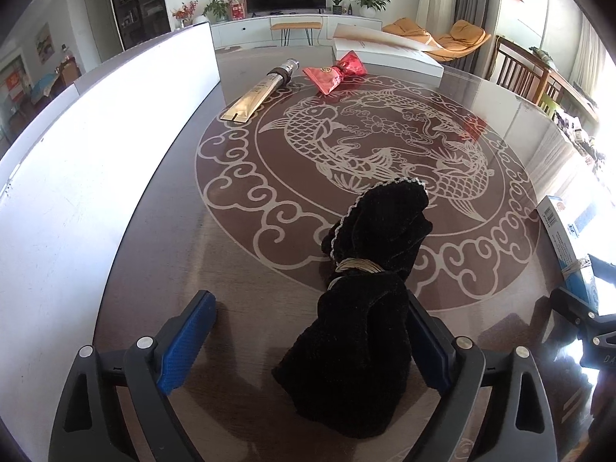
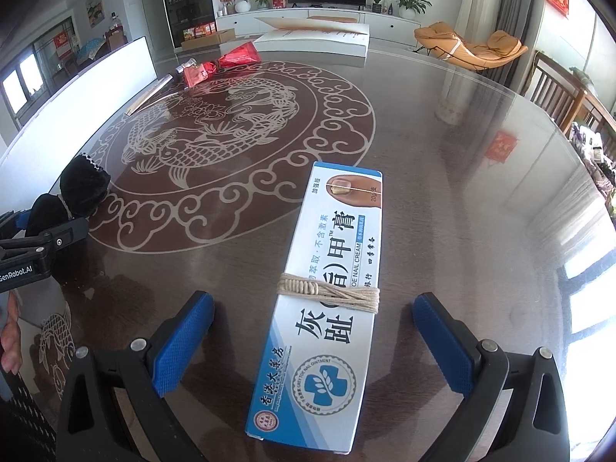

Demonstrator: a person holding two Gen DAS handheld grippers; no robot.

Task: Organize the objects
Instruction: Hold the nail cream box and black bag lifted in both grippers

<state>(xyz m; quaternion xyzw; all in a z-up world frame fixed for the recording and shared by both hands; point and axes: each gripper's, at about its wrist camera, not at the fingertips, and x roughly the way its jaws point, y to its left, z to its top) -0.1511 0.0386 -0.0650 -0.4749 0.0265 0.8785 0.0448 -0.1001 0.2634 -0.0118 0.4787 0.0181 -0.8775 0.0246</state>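
Left gripper (image 1: 308, 346) fingers spread, free of black pouch (image 1: 362, 288) at lower centre; right gripper (image 2: 312, 342) fingers wide around ointment box (image 2: 327, 292); close squarely, avoiding twine

Your right gripper (image 2: 312, 342) stands wide, pads clear of the twine-bound ointment box (image 2: 325, 296) lying flat between them on the table (image 2: 462, 154). Black pouch (image 2: 82, 188) far left.
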